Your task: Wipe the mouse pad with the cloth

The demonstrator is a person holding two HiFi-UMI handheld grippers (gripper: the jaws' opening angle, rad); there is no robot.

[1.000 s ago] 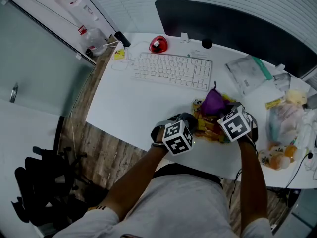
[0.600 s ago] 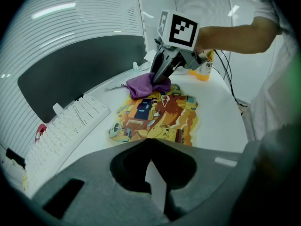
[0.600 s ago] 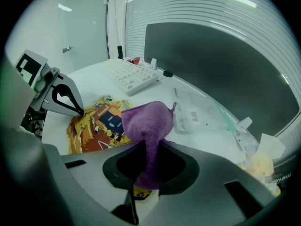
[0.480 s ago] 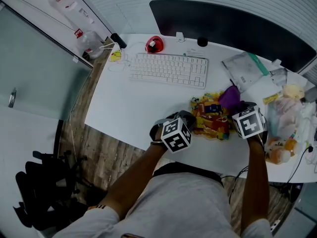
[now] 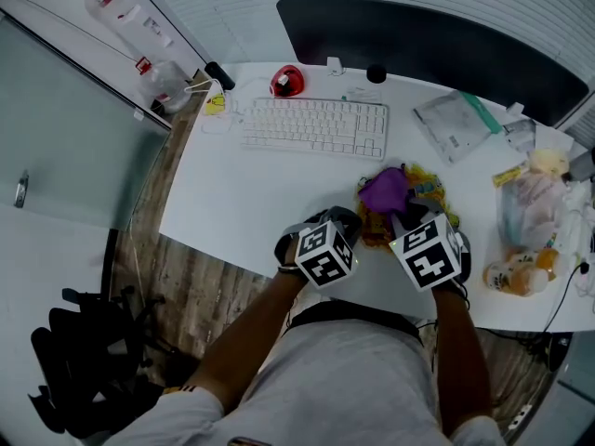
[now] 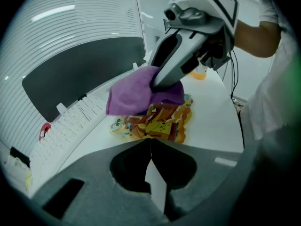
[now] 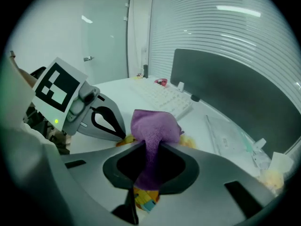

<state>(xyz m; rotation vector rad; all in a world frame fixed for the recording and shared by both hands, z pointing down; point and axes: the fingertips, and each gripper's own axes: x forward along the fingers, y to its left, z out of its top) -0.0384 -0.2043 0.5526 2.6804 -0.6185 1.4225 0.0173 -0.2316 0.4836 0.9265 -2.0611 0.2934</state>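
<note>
A yellow-and-orange printed mouse pad (image 5: 429, 188) lies on the white desk (image 5: 242, 203), below the keyboard. My right gripper (image 5: 402, 214) is shut on a purple cloth (image 5: 383, 190), which rests on the pad's left part. In the right gripper view the cloth (image 7: 153, 126) runs down between the jaws, with the pad (image 7: 143, 199) under it. My left gripper (image 5: 359, 229) is shut, its tips touching the pad's near left edge (image 6: 160, 124). The left gripper view shows the right gripper (image 6: 160, 81) pressing the cloth (image 6: 131, 93) down.
A white keyboard (image 5: 316, 126) and a red mouse (image 5: 285, 82) lie further back, in front of a dark screen (image 5: 428, 35). A plastic sleeve (image 5: 456, 128) and bagged items (image 5: 530, 212) crowd the desk's right side. The desk's near edge runs just under both grippers.
The right gripper carried the cloth to the pad's right side and then back to its left part. The left gripper stayed at the pad's edge.
</note>
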